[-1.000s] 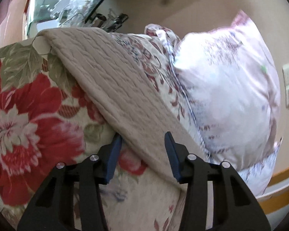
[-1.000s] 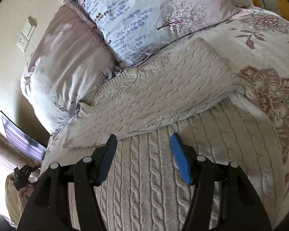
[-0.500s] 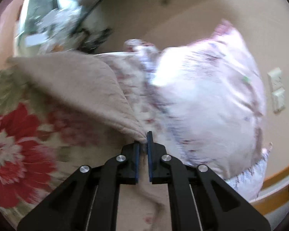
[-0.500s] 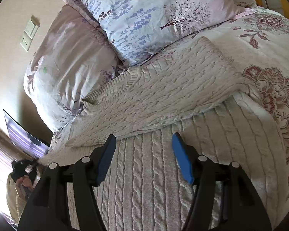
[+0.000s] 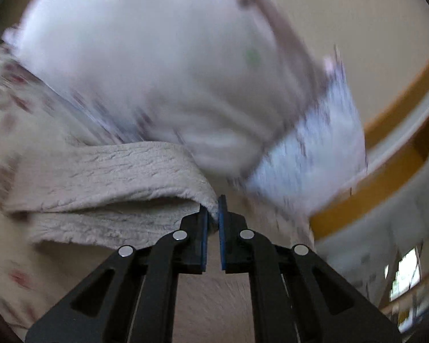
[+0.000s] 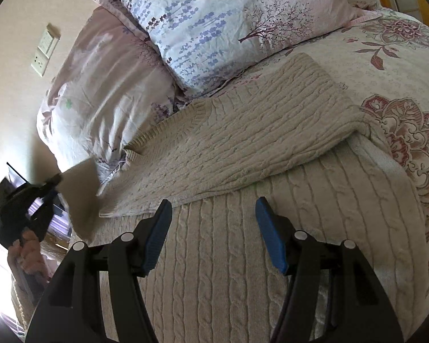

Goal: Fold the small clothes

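My left gripper (image 5: 213, 210) is clamped on a corner of the beige cable-knit sweater (image 6: 243, 148), lifted at 9 o'clock in the right wrist view. My right gripper (image 6: 213, 214) hangs with jaws apart over the sweater's body, nothing between them. The sweater lies on the floral bedspread (image 6: 400, 57), pillows (image 6: 214, 23) at 12 o'clock.

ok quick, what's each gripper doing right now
left gripper: shut on an edge of the beige knit sweater.
right gripper: open, holding nothing, over the sweater.
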Tool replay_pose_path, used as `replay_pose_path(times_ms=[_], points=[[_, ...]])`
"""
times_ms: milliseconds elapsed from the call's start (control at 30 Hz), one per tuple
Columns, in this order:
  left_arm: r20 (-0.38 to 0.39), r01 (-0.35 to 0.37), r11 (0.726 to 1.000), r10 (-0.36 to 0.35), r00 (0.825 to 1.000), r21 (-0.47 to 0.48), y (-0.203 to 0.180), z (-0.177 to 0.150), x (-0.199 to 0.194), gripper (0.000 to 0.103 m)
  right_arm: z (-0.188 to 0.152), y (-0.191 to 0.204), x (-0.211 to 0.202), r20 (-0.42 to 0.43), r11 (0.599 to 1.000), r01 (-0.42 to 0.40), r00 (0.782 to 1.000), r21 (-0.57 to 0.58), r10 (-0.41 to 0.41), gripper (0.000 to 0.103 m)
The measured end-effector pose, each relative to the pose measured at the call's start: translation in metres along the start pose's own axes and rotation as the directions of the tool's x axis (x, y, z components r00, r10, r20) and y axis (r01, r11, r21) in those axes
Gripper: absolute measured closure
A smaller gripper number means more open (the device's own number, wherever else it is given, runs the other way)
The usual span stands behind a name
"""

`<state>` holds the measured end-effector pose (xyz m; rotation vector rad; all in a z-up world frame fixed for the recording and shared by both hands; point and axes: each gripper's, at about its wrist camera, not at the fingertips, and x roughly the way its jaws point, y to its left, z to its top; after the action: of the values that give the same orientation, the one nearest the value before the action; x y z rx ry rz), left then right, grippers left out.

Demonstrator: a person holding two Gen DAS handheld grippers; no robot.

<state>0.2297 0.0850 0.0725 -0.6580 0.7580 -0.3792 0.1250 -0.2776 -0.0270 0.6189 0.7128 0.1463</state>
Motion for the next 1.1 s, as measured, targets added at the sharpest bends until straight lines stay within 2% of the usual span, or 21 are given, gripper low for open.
replay_pose_path(times_ms=[100, 167, 200, 267, 367, 433, 533, 567, 633, 700, 833, 867, 967, 1033, 1100], points=[[-0.153, -0.028, 0.997, 0.038, 0.988, 0.065, -0.018, -0.033, 0.053, 0.095, 0.000, 0.007, -0.003, -0.026, 0.999, 0.034, 0.999, -0.033, -0.034, 0.040], [-0.202, -0.048, 0.996, 0.063, 0.977, 0.078, -0.019, -0.046, 0.067, 0.083, 0.001, 0.015, -0.007, -0.048, 0.995, 0.054, 0.997, -0.080, -0.058, 0.040], [-0.221, -0.040, 0.997, 0.055, 0.974, 0.068, -0.015, -0.051, 0.068, 0.081, 0.002, 0.021, -0.011, -0.053, 0.992, 0.061, 0.996, -0.112, -0.068, 0.040], [-0.223, -0.018, 0.999, 0.028, 0.974, 0.044, -0.006, -0.054, 0.060, 0.072, 0.007, 0.038, -0.019, -0.052, 0.979, 0.066, 0.996, -0.192, -0.077, 0.040], [-0.176, -0.013, 1.000, 0.014, 0.984, 0.006, 0.014, -0.051, 0.028, 0.067, 0.014, 0.073, -0.027, -0.051, 0.941, 0.038, 0.997, -0.336, -0.058, 0.040], [-0.140, -0.028, 0.999, 0.024, 0.990, -0.029, 0.034, -0.049, 0.005, 0.067, 0.014, 0.101, -0.025, -0.065, 0.897, 0.003, 0.997, -0.442, -0.036, 0.041], [-0.099, -0.086, 0.993, 0.077, 0.992, -0.085, 0.067, -0.042, -0.019, 0.067, 0.004, 0.149, -0.008, -0.115, 0.803, -0.075, 0.993, -0.591, 0.008, 0.041], [-0.093, -0.104, 0.989, 0.095, 0.991, -0.103, 0.075, -0.040, -0.023, 0.067, -0.004, 0.170, 0.004, -0.137, 0.753, -0.112, 0.990, -0.648, 0.030, 0.042], [-0.082, -0.125, 0.980, 0.114, 0.990, -0.153, 0.094, -0.038, -0.031, 0.067, -0.015, 0.193, 0.020, -0.156, 0.694, -0.137, 0.987, -0.707, 0.036, 0.047], [-0.073, -0.132, 0.975, 0.121, 0.990, -0.178, 0.107, -0.039, -0.036, 0.067, -0.030, 0.219, 0.043, -0.173, 0.617, -0.156, 0.984, -0.771, 0.034, 0.054], [-0.063, -0.111, 0.975, 0.100, 0.993, -0.194, 0.118, -0.039, -0.038, 0.068, -0.053, 0.252, 0.085, -0.192, 0.510, -0.158, 0.981, -0.846, -0.015, 0.055], [-0.061, -0.109, 0.976, 0.099, 0.993, -0.189, 0.118, -0.039, -0.038, 0.068, -0.062, 0.258, 0.097, -0.186, 0.466, -0.142, 0.981, -0.873, -0.050, 0.055], [-0.055, -0.102, 0.979, 0.093, 0.994, -0.178, 0.120, -0.041, -0.037, 0.069, -0.077, 0.264, 0.114, -0.142, 0.373, -0.091, 0.983, -0.923, -0.112, 0.055], [-0.053, -0.089, 0.978, 0.080, 0.995, -0.190, 0.124, -0.041, -0.038, 0.070, -0.082, 0.264, 0.122, -0.112, 0.340, -0.059, 0.984, -0.939, -0.138, 0.057], [-0.052, -0.080, 0.976, 0.071, 0.996, -0.202, 0.127, -0.041, -0.038, 0.072, -0.084, 0.262, 0.131, -0.084, 0.327, -0.024, 0.982, -0.945, -0.171, 0.067]])
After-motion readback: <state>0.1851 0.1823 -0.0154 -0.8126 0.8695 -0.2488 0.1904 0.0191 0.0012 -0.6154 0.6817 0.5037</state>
